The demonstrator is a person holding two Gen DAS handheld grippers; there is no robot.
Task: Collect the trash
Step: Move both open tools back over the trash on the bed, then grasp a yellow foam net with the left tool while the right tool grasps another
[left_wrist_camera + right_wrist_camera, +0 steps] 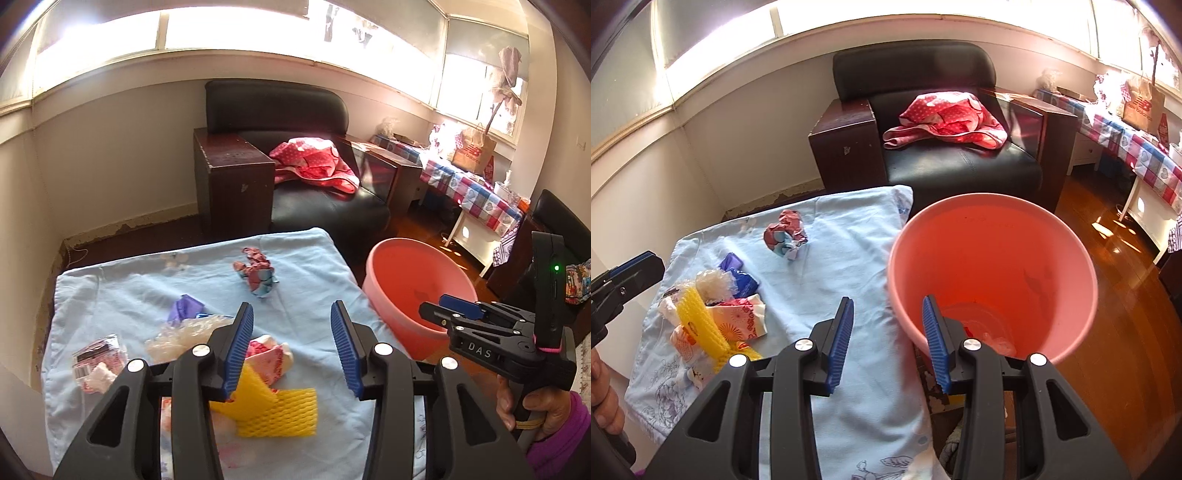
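Here, left wrist view: left gripper point(291, 347) jaws spread wide, nothing between them, over the trash point(266, 373) heaped on the blue-clothed tabletop point(306, 258). Right wrist view: right gripper point(888, 341) jaws apart, empty, straddling the rim of the pink bucket point(990, 236) beside the tabletop.

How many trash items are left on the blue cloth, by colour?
Yellow foam fruit net: 1
Purple crumpled wrapper: 1
Dark blue wrapper: 1
Red-and-blue crumpled paper ball: 1
Clear crinkled plastic film: 1
Pink-and-white printed wrappers, e.g.: at least 2; the pile overlaps
Total: at least 7
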